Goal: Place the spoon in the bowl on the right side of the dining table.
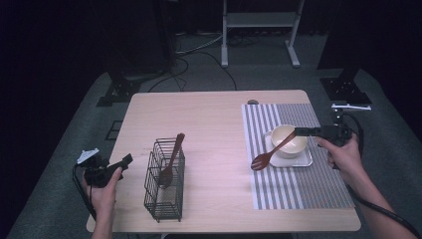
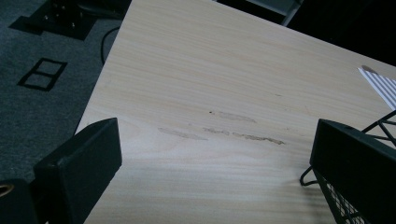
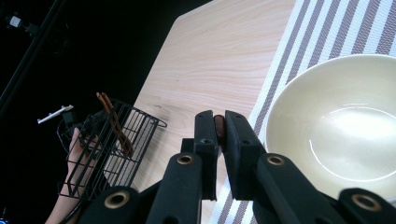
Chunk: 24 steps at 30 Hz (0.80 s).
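My right gripper (image 1: 297, 132) is clamped on the handle end of a wooden spork (image 1: 268, 153), jaws nearly together with the brown handle pinched between the pads, as the right gripper view confirms. I hold the spork slanted, its forked head low over the striped placemat (image 1: 293, 186) and its handle crossing the rim of the cream bowl (image 1: 288, 140); I judge this grip leaves the head free to travel toward the wire basket (image 1: 164, 186). The bowl rests on a small white tray (image 1: 303, 160) atop the placemat. My left gripper (image 1: 117, 167) hovers at the table's left edge, jaws wide apart with nothing between them, just beside the basket, probably ready to steady it. A wooden spoon (image 1: 171, 162) already leans upright in the basket. The surface is a pale wood table (image 1: 209, 114). Around it lie grey carpet, loose cables, dark stands and a white frame (image 1: 259, 22).
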Available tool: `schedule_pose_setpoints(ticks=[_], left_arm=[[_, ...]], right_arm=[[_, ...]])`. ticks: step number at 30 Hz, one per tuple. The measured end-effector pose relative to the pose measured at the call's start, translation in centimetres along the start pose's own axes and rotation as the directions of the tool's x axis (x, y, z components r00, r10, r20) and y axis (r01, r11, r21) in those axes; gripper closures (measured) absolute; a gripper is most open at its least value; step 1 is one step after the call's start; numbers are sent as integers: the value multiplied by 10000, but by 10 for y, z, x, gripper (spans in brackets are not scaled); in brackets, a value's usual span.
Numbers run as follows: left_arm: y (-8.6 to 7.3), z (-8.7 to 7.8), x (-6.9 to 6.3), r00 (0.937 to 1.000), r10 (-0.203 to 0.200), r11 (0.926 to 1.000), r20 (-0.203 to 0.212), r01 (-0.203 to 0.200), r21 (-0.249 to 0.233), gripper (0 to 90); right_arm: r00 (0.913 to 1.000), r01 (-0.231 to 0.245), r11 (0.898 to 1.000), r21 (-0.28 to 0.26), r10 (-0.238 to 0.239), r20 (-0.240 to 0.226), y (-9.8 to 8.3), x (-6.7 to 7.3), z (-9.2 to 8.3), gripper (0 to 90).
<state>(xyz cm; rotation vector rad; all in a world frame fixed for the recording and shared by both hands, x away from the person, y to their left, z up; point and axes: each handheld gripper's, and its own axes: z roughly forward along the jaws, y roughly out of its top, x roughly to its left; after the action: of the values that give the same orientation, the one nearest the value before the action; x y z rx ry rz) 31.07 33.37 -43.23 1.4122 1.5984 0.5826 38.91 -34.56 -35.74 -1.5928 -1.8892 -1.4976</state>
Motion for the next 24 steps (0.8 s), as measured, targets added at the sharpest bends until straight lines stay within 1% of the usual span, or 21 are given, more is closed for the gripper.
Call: schedule_pose_setpoints(ticks=[24], left_arm=[[0,0,0,10000,-9,10000,-18,9,8,12]], right_arm=[[9993,-277,9992,-297,284,232,2,-11,-14,832]])
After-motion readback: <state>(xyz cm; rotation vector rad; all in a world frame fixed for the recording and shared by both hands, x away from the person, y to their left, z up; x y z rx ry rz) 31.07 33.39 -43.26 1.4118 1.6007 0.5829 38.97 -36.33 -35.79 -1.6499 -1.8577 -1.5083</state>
